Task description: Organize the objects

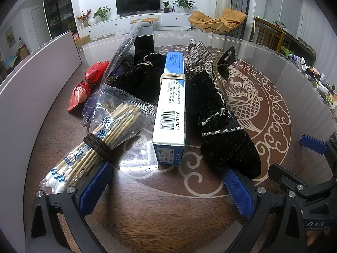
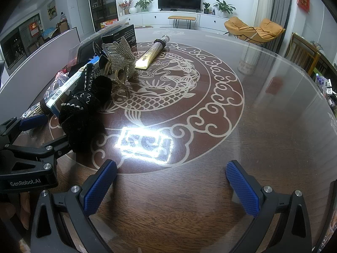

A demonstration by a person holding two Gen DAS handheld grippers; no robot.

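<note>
Below my left fingers (image 1: 166, 186) the counter (image 1: 160, 219) shows bare dark wood with a pale cloud pattern under glass. Both blue pads stand wide apart and grip nothing. Just beyond them the things lie in a row running away from me. At the left is a swab pack (image 1: 99, 139), bound with a brown hair tie, its near end touching my left pad. Right of it lies a white and blue box (image 1: 171, 107) with a rubber band around its middle. Right of the box is a black velvet scrunchie (image 1: 221, 122) with silver trim, its near end just beside my right pad. Farther off I see a red packet (image 1: 84, 86) at the left, a second black scrunchie (image 1: 139, 73) beside a clear plastic sleeve (image 1: 124, 44), and a rhinestone clip (image 1: 200, 58) at the far end of the row.

My right fingers (image 2: 171, 186) are spread wide too, hovering empty over bare counter near a bright light reflection (image 2: 145, 143). From there the row sits at the left, well apart from my pads, and a gold tube (image 2: 151, 53) lies alone, far, just right of the clip.
</note>
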